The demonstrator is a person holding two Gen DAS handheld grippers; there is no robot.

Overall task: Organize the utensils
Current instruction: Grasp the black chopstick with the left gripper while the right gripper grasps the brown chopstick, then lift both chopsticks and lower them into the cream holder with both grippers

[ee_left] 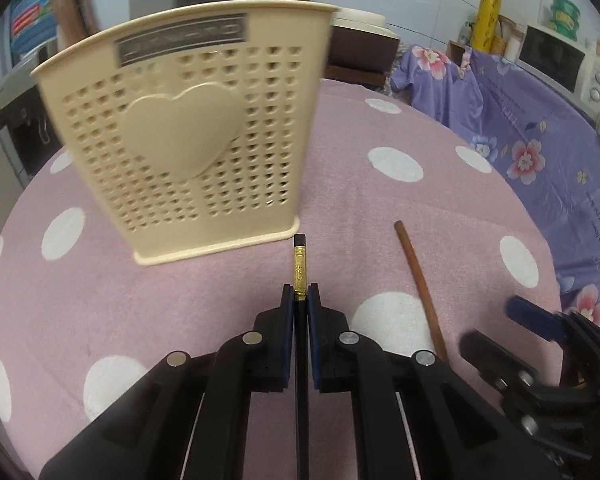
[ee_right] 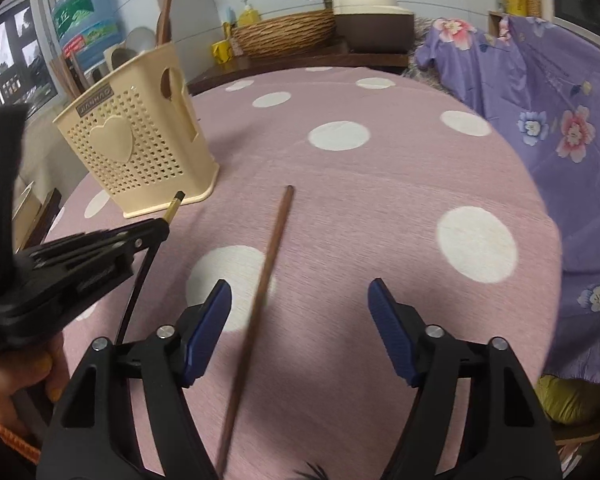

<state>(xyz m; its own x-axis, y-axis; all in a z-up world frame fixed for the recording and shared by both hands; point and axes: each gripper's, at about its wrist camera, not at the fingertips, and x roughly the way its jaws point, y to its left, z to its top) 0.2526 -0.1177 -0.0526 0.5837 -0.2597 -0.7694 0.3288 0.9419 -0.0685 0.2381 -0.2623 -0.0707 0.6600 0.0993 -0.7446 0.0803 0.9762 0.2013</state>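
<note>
The landmark is the cream utensil holder (ee_left: 188,144), a perforated plastic caddy with a raised heart on its front, standing upright on the pink polka-dot tablecloth (ee_left: 380,208).

Left gripper (ee_left: 300,300): the blue pads are pressed together on a black chopstick (ee_left: 299,264) with a gold band near its end. The chopstick's tip points at the holder's base corner and sits just short of it (touching or not cannot be told from either view). The shaft runs back between the fingers toward the camera.

Right gripper (ee_right: 300,312): the fingers stand wide apart and grip nothing. A brown wooden chopstick (ee_right: 260,300) lies flat on the cloth between them, nearer the left pad, with its far end pointing away and lying to the right of the holder, well clear of its base.

A hand (ee_right: 16,380) grips the left tool's handle, seen at the lower left of the right wrist view.
</note>
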